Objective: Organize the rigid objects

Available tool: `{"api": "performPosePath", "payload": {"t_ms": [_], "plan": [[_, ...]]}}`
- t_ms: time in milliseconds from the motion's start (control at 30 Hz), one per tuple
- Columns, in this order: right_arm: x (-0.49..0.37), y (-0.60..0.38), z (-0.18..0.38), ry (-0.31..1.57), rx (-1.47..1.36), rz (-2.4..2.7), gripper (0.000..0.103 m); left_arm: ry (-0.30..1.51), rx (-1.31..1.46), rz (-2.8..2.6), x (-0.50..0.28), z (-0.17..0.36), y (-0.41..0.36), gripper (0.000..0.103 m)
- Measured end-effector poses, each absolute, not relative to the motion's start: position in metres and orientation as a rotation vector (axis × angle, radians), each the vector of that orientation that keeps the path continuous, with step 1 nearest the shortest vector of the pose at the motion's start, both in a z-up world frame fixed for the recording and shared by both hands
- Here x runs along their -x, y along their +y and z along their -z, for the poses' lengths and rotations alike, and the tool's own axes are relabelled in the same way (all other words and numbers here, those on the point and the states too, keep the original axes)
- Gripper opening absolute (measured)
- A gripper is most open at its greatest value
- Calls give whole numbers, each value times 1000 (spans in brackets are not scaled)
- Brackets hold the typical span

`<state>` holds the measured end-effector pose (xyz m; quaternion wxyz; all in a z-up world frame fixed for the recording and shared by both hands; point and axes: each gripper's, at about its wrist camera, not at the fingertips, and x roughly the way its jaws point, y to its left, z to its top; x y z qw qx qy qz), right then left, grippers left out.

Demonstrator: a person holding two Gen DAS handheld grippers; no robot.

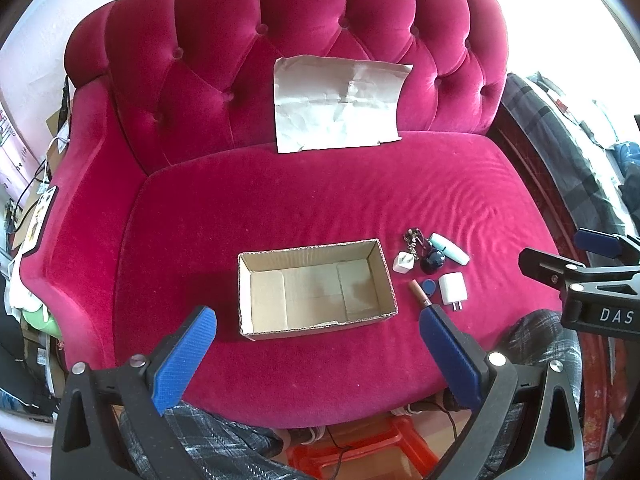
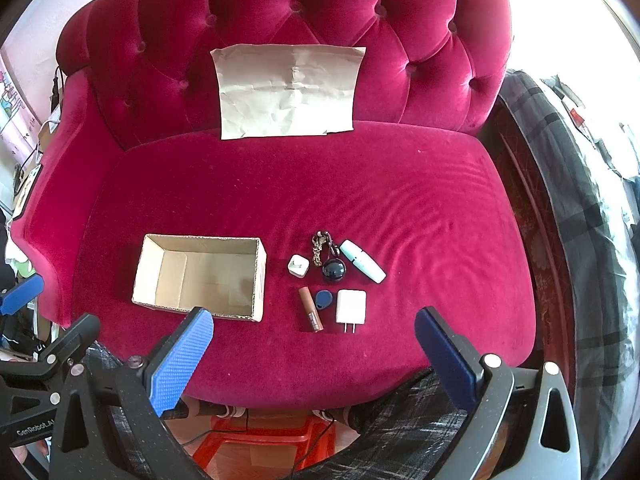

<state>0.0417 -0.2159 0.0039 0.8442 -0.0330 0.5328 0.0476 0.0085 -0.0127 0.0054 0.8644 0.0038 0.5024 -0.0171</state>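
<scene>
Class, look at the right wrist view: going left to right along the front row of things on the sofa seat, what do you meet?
cardboard box → brown lip gloss tube → blue key fob → large white charger

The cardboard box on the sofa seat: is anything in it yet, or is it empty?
Empty. The cardboard box stands open-topped with only its bare floor showing in both wrist views; the small items, such as the white charger, lie on the cushion beside it.

tufted crimson velvet sofa (image 1: 320, 200), bright daylight
</scene>
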Motion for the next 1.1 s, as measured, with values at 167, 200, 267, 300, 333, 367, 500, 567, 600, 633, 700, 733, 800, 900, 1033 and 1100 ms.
{"api": "performPosePath", "payload": {"t_ms": [167, 200, 267, 300, 333, 367, 500, 567, 600, 633, 700, 733, 800, 900, 1033, 1100], "plan": [[-43, -216, -4, 1123, 72, -100, 103, 1055, -4, 38, -10, -2, -12, 103], [-43, -216, -3, 1123, 71, -100, 103, 1057, -3, 40, -11, -2, -11, 103], [-44, -217, -3, 1123, 67, -100, 103, 1063, -4, 45, -12, -1, -11, 103], [-44, -217, -3, 1124, 67, -99, 103, 1064, -5, 48, -12, 0, -12, 103], [-45, -217, -3, 1125, 68, -99, 103, 1065, -6, 49, -14, 0, -11, 103], [-45, -217, -2, 1126, 66, -100, 103, 1064, -6, 47, -14, 0, -11, 103], [-49, -217, -3, 1128, 64, -93, 103, 1062, -4, 45, -17, 0, -8, 103], [-51, -217, -2, 1126, 64, -93, 103, 1064, -1, 44, -18, 2, -6, 103], [-52, -217, -1, 1127, 65, -93, 103, 1066, 0, 44, -19, 3, -5, 103], [-53, -217, 0, 1130, 64, -92, 103, 1068, 1, 45, -20, 4, -4, 103], [-55, -218, 2, 1131, 55, -94, 103, 1066, -3, 46, -22, 6, -1, 103], [-56, -219, 2, 1130, 50, -95, 103, 1064, -9, 42, -23, 7, 1, 103], [-58, -221, 4, 1127, 43, -100, 103, 1063, -17, 36, -27, 14, 9, 103], [-61, -221, 10, 1134, 56, -95, 103, 1084, -4, 20, -34, 27, 23, 103], [-67, -221, 19, 1132, 63, -102, 103, 1113, -28, -15, -42, 52, 41, 103], [-71, -220, 24, 1133, 62, -102, 103, 1115, -35, -29, -47, 61, 48, 103]]}}
